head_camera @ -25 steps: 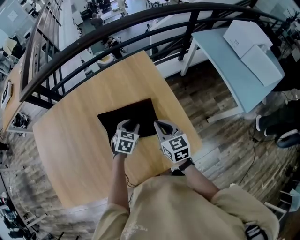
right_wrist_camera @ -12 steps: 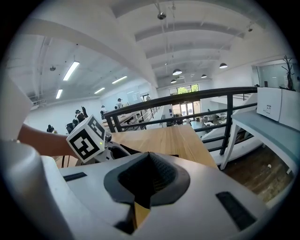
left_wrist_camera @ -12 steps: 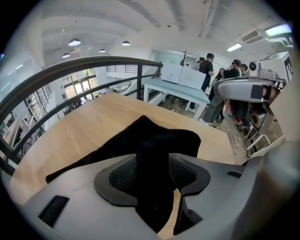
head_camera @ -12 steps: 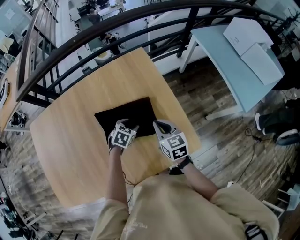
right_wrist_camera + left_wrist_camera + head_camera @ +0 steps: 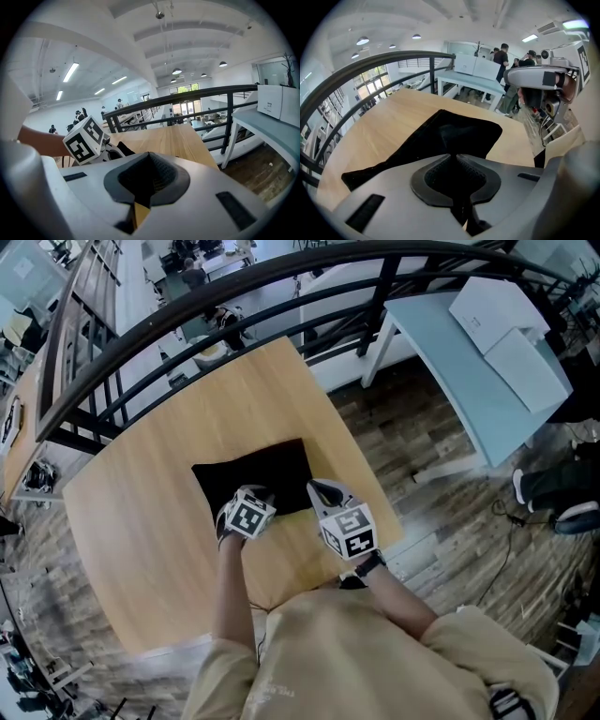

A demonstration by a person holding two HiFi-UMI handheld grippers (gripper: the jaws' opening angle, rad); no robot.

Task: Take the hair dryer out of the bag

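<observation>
The left gripper [image 5: 453, 156] has just been closing its jaws, which now pinch the near edge of the black bag [image 5: 459, 133]. The right gripper [image 5: 149, 155], just beside the bag, is fully closed and empty.

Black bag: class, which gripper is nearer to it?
Left. The left gripper, its jaws just closed on the cloth, is on the bag at its near edge; the right gripper is beside its near right corner.

A black bag [image 5: 261, 472] lies flat on the light wooden table [image 5: 141, 521].
</observation>
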